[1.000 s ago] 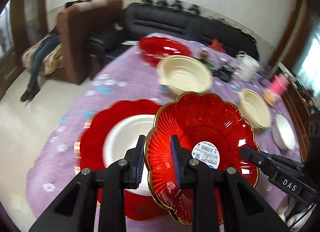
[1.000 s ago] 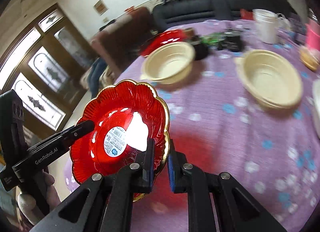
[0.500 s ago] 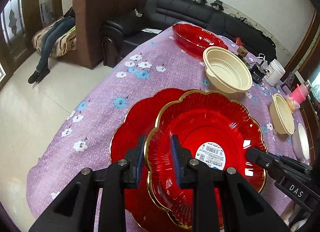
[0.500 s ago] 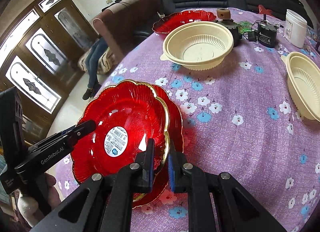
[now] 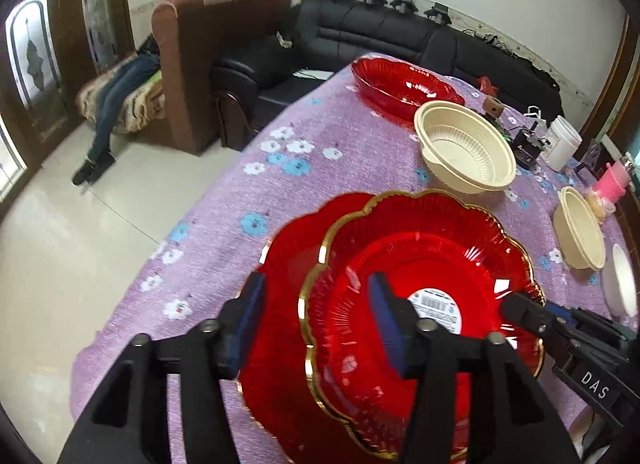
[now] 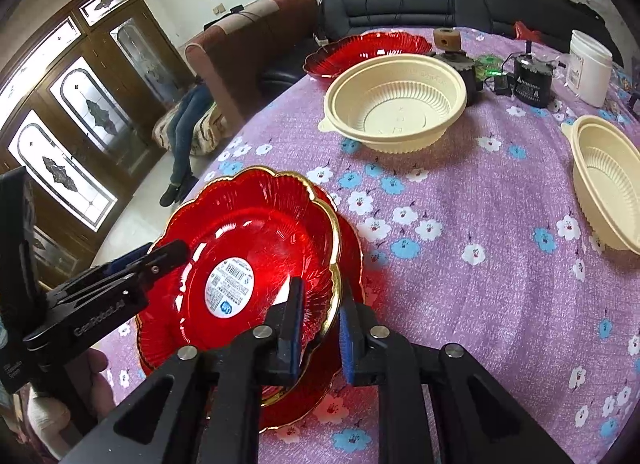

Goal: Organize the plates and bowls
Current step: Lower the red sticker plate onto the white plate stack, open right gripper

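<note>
A red scalloped plate with a gold rim and a white sticker (image 5: 432, 264) (image 6: 256, 240) lies on a larger red plate (image 5: 288, 256) (image 6: 352, 252) at the table's near edge. My left gripper (image 5: 316, 316) is open, its jaws wide apart astride the top plate's rim. My right gripper (image 6: 318, 316) straddles the opposite rim, jaws slightly apart, so it is open. Each gripper shows in the other's view. A third red plate (image 5: 404, 84) (image 6: 360, 52) sits at the far edge. Cream bowls (image 5: 466, 148) (image 6: 396, 100), (image 5: 580, 228) (image 6: 608, 180) stand beyond.
The table has a purple flowered cloth (image 5: 320, 168) (image 6: 480, 244). A white tub (image 6: 588, 68), black devices (image 6: 532, 80), a pink cup (image 5: 612, 184) and a white dish (image 5: 624, 284) stand at the far right. Sofas (image 5: 380, 36) stand behind; the floor drops away on the left.
The top plate has come down onto the larger red plate. My left gripper has opened wide and let go of the rim; my right gripper's jaws have parted a little.
</note>
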A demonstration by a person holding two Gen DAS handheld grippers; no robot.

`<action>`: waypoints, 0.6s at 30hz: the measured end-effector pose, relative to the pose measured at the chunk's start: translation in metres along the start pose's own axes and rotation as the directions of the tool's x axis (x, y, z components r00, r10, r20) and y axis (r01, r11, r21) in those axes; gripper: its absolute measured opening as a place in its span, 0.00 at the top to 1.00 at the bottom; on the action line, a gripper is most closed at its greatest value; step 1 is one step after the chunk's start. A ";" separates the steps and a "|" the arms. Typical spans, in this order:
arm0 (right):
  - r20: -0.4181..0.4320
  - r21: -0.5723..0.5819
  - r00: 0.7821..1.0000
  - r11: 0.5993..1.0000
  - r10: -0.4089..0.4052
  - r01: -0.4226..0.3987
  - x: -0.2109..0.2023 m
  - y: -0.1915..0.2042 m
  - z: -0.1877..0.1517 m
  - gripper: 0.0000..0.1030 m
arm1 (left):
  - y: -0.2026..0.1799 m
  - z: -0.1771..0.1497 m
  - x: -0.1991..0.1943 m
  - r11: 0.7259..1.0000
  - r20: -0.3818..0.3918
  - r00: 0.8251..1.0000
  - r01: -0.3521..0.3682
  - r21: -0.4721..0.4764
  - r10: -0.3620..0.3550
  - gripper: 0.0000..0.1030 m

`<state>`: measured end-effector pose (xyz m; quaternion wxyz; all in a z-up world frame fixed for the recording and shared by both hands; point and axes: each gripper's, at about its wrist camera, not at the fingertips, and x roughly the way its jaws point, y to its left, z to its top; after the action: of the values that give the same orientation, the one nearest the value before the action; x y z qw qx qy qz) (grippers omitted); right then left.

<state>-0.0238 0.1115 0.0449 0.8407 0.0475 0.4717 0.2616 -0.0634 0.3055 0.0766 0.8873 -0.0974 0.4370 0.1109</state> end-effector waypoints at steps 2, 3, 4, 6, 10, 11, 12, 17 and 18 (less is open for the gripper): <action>0.015 -0.008 1.000 1.000 -0.020 0.020 0.000 0.000 0.000 0.81 | 0.002 0.000 -0.002 1.000 0.009 1.000 -0.005 0.001 0.005 0.39; 0.017 -0.007 1.000 1.000 -0.023 0.023 0.000 -0.001 0.000 0.80 | 0.004 0.000 -0.002 1.000 0.007 1.000 -0.003 -0.002 0.003 0.38; 0.021 -0.004 1.000 1.000 -0.019 0.019 0.000 -0.002 0.000 0.79 | 0.005 0.000 -0.002 1.000 0.004 1.000 0.002 -0.010 -0.002 0.38; 0.032 -0.002 0.999 1.000 -0.009 0.009 -0.001 -0.002 0.001 0.79 | 0.010 0.000 -0.003 1.000 0.001 1.000 0.011 -0.027 -0.011 0.38; 0.073 0.009 0.997 1.000 0.003 -0.004 -0.010 -0.005 0.002 0.71 | 0.015 -0.001 -0.011 0.999 0.017 1.000 0.018 -0.050 -0.017 0.38; 0.082 0.012 0.997 1.000 0.005 -0.006 -0.013 -0.006 0.002 0.70 | 0.016 -0.002 -0.015 0.998 0.023 1.000 0.019 -0.053 -0.017 0.38; 0.092 0.015 0.996 1.000 0.006 -0.007 -0.016 -0.007 0.002 0.70 | 0.016 -0.003 -0.019 0.998 0.031 0.999 0.019 -0.054 -0.017 0.38; 0.131 0.019 0.991 1.000 -0.002 -0.001 -0.033 -0.014 -0.002 0.69 | 0.010 -0.009 -0.049 0.999 0.104 0.995 0.013 -0.048 -0.008 0.34; 0.137 0.020 0.991 1.000 -0.005 0.003 -0.038 -0.016 -0.005 0.69 | 0.007 -0.011 -0.056 0.999 0.124 0.992 0.010 -0.044 -0.005 0.32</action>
<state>-0.0370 0.0783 0.0660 0.8711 0.0727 0.4155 0.2515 -0.1066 0.3036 0.1140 0.9107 -0.1117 0.3781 0.1231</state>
